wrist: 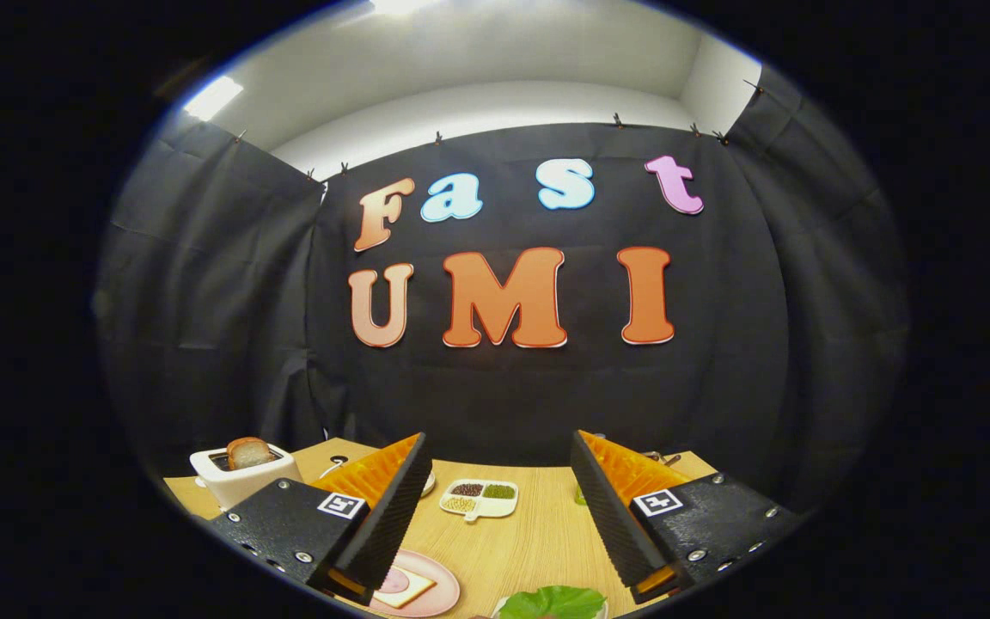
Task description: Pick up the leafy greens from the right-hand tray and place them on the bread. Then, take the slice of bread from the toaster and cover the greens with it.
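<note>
The gripper [495, 507] hangs above the table [529, 533] with fingers spread wide and empty, seemingly readied for the greens [553, 602] lying below between them, while bread [406, 587] waits on its plate [443, 593] and another slice [247, 452] stands in the toaster [241, 481].

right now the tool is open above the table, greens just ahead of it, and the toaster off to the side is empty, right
Not quite: the toaster is not empty. The gripper view shows a slice of bread standing in its slot. The rest holds: the tool is open above the table, with the greens just ahead of it.
</note>
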`<act>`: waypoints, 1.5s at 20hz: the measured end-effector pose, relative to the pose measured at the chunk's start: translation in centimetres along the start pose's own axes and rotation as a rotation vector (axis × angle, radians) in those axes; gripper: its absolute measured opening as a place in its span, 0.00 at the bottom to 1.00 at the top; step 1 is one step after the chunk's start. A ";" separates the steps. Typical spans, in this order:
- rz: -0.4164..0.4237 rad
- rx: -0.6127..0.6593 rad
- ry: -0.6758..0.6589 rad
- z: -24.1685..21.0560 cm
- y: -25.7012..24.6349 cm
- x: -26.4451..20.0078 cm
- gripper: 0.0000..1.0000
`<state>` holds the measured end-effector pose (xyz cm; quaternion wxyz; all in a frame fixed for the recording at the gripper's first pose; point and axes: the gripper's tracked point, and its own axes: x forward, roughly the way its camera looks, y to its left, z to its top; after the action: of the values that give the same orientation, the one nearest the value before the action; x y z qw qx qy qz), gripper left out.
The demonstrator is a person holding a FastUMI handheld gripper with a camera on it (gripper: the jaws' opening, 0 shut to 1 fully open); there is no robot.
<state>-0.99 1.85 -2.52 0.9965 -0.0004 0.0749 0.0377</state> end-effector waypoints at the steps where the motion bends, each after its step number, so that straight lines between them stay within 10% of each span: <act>1: -0.001 0.003 0.021 -0.6 -0.3 -0.1 0.98; 30: -0.038 0.216 0.864 -23.0 -3.4 -4.3 0.97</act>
<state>-8.41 -2.06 -24.64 0.8686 0.0866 0.4878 0.0076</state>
